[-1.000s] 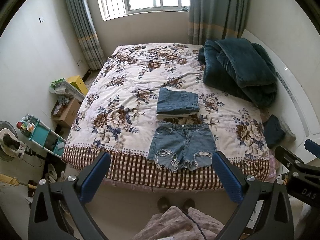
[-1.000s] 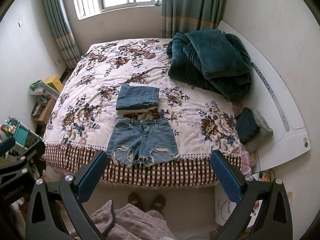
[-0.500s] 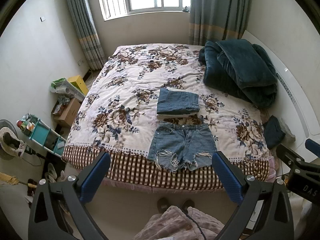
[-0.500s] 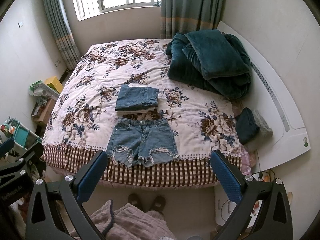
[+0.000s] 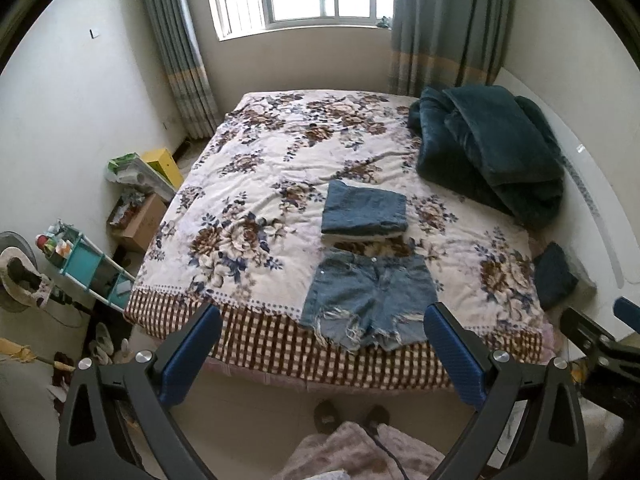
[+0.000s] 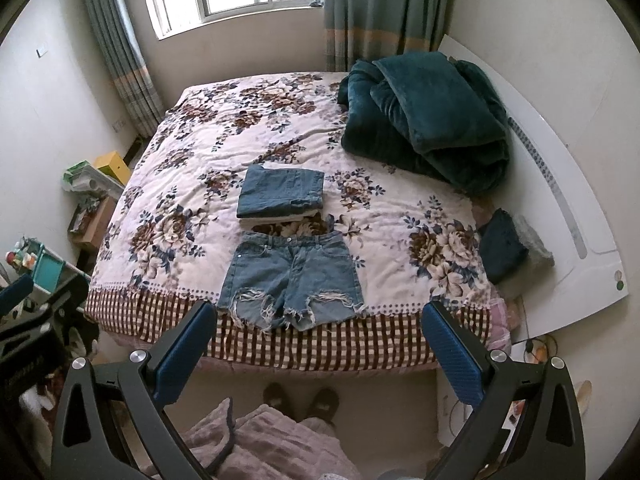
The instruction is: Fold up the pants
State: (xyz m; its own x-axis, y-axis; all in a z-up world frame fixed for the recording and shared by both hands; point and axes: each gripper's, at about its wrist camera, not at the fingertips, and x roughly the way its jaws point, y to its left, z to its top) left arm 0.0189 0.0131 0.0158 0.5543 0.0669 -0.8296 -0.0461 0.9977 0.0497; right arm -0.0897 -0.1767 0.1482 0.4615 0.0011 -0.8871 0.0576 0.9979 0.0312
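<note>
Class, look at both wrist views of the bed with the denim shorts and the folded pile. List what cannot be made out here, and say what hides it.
- Folded pile: the dark denim on top covers the pale layers beneath; only their edges show in both views.
- Denim shorts: the back side lies against the bedspread.
- Right hand-held gripper: cut off by the left view's edge.
- Shelf items: too small to identify.
- Dark bundle at the bed's edge: crumpled, so its kind is unclear.

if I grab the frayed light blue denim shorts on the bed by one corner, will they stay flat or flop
The frayed light blue denim shorts would probably flop: they lie limp and flat on the floral bedspread. Being short denim, they likely hang in stiffish folds rather than bunch. Their loose hem threads overhang the checked edge and may snag.
</note>
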